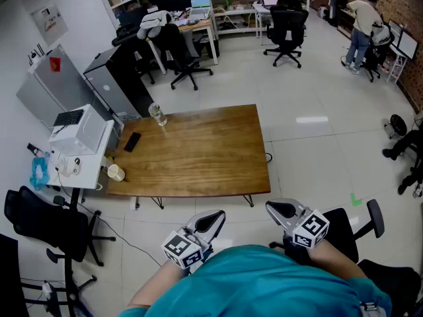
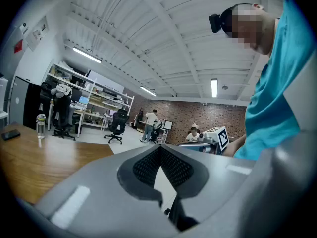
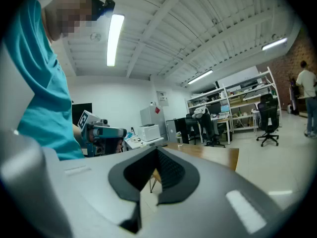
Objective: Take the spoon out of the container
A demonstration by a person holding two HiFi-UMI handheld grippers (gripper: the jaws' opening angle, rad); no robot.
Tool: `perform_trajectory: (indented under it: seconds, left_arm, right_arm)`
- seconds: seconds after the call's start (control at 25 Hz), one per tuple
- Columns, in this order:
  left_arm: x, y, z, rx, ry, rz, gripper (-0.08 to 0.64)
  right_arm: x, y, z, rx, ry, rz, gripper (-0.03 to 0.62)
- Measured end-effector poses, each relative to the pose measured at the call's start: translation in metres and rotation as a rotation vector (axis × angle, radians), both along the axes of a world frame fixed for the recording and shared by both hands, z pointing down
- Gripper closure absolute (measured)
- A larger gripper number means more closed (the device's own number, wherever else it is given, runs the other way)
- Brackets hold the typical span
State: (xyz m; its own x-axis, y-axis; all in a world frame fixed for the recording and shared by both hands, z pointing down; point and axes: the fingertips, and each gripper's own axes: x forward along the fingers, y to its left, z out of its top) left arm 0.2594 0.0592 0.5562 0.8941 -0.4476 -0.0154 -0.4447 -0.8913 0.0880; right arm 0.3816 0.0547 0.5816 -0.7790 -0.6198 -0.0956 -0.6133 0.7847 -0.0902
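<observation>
Approaching with left gripper (image 1: pixel 213 218) and right gripper (image 1: pixel 281 210) closed empty, you risk knocking the cup (image 1: pixel 115 172) off the table (image 1: pixel 198 152).

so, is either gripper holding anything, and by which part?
Nothing is held. The left gripper and right gripper both have their jaws together and empty, short of the table.

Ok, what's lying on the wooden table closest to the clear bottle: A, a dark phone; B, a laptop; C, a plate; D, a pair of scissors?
A: a dark phone lies flat on the wooden table just beside the clear bottle, near the table's far left corner in the head view.
</observation>
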Motion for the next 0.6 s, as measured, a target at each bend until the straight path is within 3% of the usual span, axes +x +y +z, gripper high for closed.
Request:
perform_trajectory:
  seconds: [0.16,0.24,0.32,0.6]
  left_arm:
    - [0.03,-0.016,0.009,-0.012,-0.007,-0.003,0.56]
    - [0.021,-0.023,0.012,-0.013,-0.006,-0.023,0.56]
    - [-0.018,-0.032,0.013,-0.017,0.008,-0.059,0.56]
    - [-0.221,-0.073,0.025,0.009,0.023,-0.187,0.56]
  right_arm:
    - [0.023,-0.011,0.002,0.008,0.012,-0.04,0.591]
    - [0.012,-0.018,0.005,0.005,0.016,-0.077,0.591]
    - [-0.025,-0.03,0.007,0.001,0.024,-0.11,0.591]
    - [-0.218,-0.089,0.014,-0.011,-0.013,-0.224,0.591]
